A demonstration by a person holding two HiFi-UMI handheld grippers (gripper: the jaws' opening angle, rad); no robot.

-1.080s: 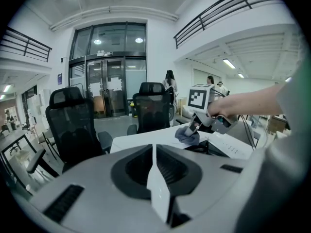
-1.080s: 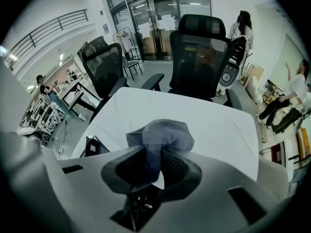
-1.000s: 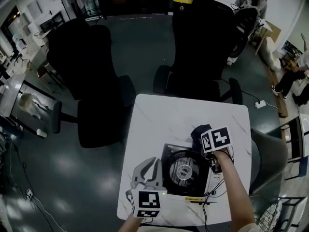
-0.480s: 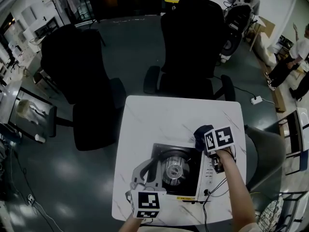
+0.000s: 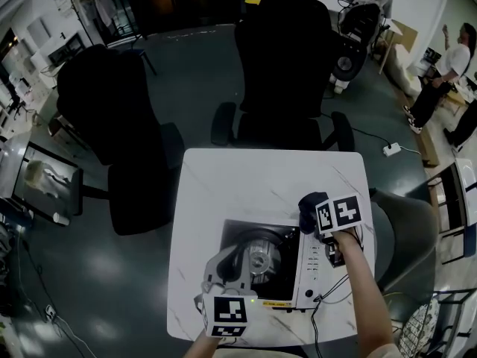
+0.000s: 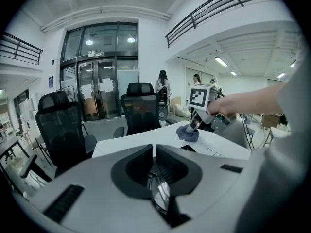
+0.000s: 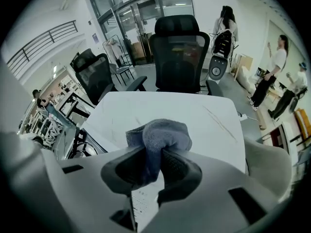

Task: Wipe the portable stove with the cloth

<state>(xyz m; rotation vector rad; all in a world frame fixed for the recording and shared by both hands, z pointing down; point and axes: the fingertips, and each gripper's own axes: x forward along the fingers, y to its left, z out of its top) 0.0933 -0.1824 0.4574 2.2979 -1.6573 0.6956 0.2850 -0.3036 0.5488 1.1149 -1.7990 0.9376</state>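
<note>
Head view: portable stove [image 5: 287, 271] on white table [image 5: 253, 181], near edge. Right gripper [image 7: 154, 155] clamped on blue cloth [image 7: 163, 130] at stove's far right corner. Left gripper [image 6: 153, 152] closed, apparently nipping stove's rim.

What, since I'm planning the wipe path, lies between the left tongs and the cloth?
The head view shows the portable stove's round burner between the left tongs and the cloth, which the right tongs hold.
</note>
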